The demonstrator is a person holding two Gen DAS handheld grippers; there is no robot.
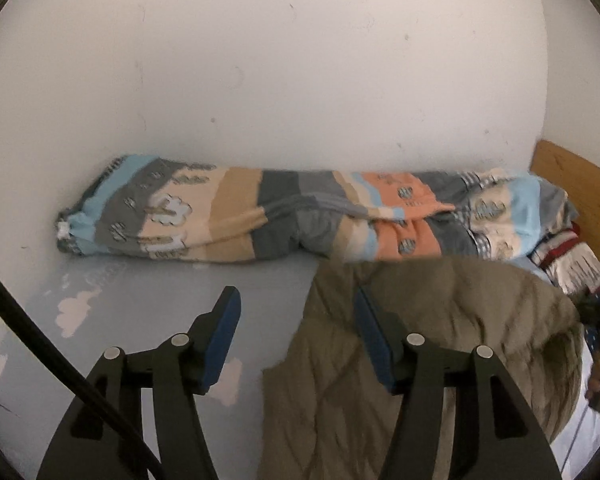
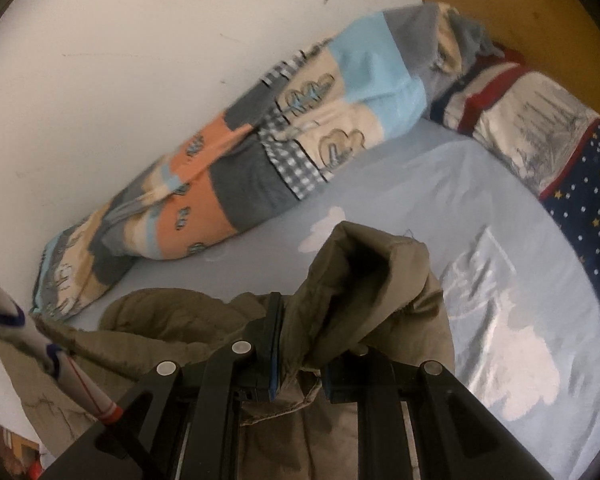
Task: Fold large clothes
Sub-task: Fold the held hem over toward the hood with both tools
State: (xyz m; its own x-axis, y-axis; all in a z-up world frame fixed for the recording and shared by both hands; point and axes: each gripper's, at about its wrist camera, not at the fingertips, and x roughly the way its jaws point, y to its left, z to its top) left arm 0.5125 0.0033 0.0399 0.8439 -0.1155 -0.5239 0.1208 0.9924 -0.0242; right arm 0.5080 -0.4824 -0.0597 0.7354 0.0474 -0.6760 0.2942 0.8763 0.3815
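The right gripper [image 2: 298,364] is clamped on a bunched fold of the olive padded jacket [image 2: 364,280], while the left gripper [image 1: 296,336] stands apart, empty, over the jacket's edge. This looks like mid-fold: the left needs a fresh hold. The jacket lies crumpled on the pale blue bedsheet [image 2: 440,168], near the rolled quilt [image 1: 260,212].

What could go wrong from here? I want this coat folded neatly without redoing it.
1. The right gripper is shut on only a small bunched edge of the olive coat; the heavy padding could slip out.
2. The left gripper is open and holds nothing, so the coat may sag or twist.
3. The coat lies close to the rolled patterned quilt and could snag it.
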